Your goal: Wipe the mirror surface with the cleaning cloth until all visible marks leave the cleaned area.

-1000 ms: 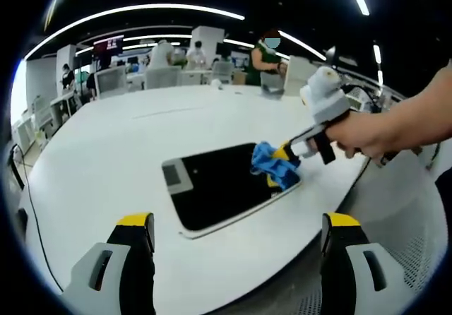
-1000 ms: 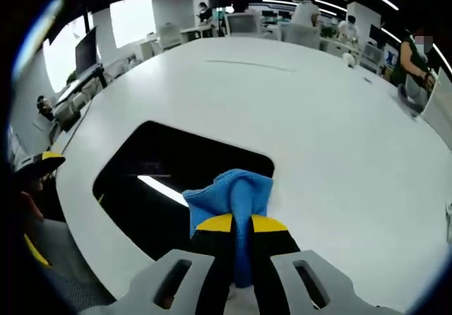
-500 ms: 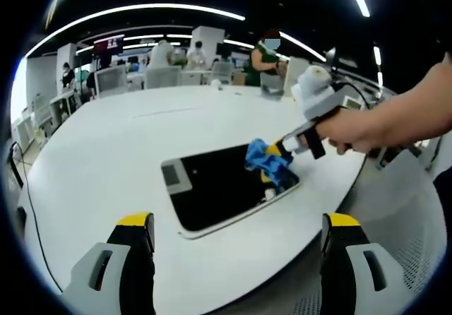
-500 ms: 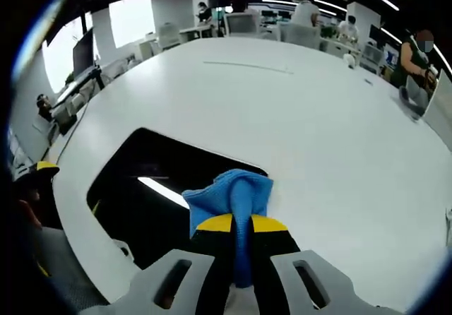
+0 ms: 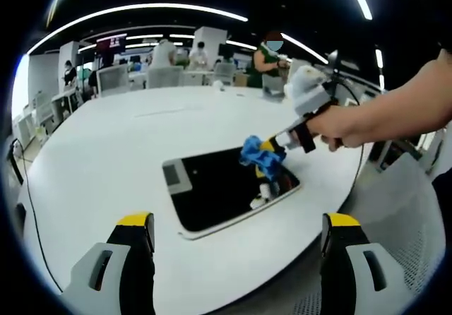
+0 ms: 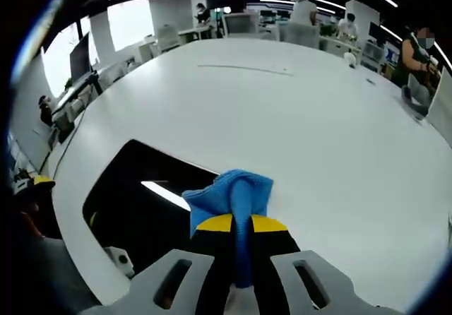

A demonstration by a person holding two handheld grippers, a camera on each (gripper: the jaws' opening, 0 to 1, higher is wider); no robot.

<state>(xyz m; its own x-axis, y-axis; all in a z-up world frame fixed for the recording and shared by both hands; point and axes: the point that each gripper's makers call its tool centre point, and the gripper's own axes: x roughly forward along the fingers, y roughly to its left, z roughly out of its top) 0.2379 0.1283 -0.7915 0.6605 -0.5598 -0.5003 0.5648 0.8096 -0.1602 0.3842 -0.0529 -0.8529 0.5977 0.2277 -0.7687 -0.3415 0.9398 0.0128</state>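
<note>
White table runs off to a busy office behind; nearest, the left gripper hangs wide open and empty short of the mirror. Farther on, the right gripper is clamped on the blue cloth, over the mirror's far corner. No marks can be made out on the dark glass, so I judge wiping under way, finish uncertain

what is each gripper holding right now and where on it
The right gripper pinches the blue cloth by its bunched near end; the left gripper is open, holding nothing.
</note>
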